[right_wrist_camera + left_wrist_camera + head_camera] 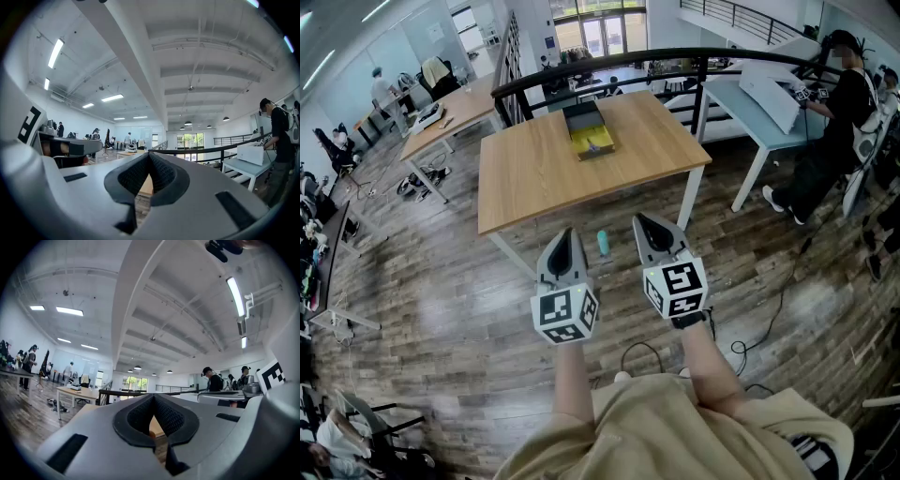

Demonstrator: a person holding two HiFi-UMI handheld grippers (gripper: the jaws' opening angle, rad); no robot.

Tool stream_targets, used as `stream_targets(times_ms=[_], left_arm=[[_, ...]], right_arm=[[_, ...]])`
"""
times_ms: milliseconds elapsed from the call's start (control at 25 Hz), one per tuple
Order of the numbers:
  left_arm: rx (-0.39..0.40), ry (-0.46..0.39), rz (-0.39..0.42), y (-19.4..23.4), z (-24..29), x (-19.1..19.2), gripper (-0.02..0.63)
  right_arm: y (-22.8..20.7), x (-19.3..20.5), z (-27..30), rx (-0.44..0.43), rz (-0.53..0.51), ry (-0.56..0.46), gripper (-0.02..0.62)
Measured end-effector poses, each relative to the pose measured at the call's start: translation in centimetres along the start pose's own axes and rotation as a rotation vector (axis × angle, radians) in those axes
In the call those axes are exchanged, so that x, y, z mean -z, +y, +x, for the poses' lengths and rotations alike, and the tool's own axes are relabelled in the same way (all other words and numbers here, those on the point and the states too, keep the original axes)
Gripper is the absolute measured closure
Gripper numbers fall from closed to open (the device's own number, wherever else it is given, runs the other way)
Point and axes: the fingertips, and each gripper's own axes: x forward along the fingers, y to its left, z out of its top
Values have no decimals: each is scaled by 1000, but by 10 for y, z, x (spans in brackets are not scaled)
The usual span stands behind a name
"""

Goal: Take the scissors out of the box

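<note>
Both tools hang level over the wood floor [441, 281], short of the tabletop [534, 173]. The left hand-held gripper [565, 236] has its jaws together with nothing between them. The right hand-held gripper [650, 223] is the same, closed and empty. Only the head view shows the box [588, 128]. It sits well ahead of both on the tabletop, dark-walled with a yellow bottom, and a small grey shape inside is too small to call the scissors for sure. The 2 gripper views miss the box and give just a sliver of tabletop behind closed pads. Between the 2, down on the floor, lies a small teal object [603, 243].
</note>
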Motion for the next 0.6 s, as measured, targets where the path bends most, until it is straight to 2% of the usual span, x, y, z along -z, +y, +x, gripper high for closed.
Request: stream_targets(times_ms=[160,360,600], left_arm=[[6,-6,-29,21,1,5,595],[51,3,-34,34,-5,14,595],[57,3,-43,58,3,16,595]], right_arm=[[16,7,16,3,3,5,588],[32,11,21,-40,163,-64,588],[53,16,51,-57,158,-46,588]])
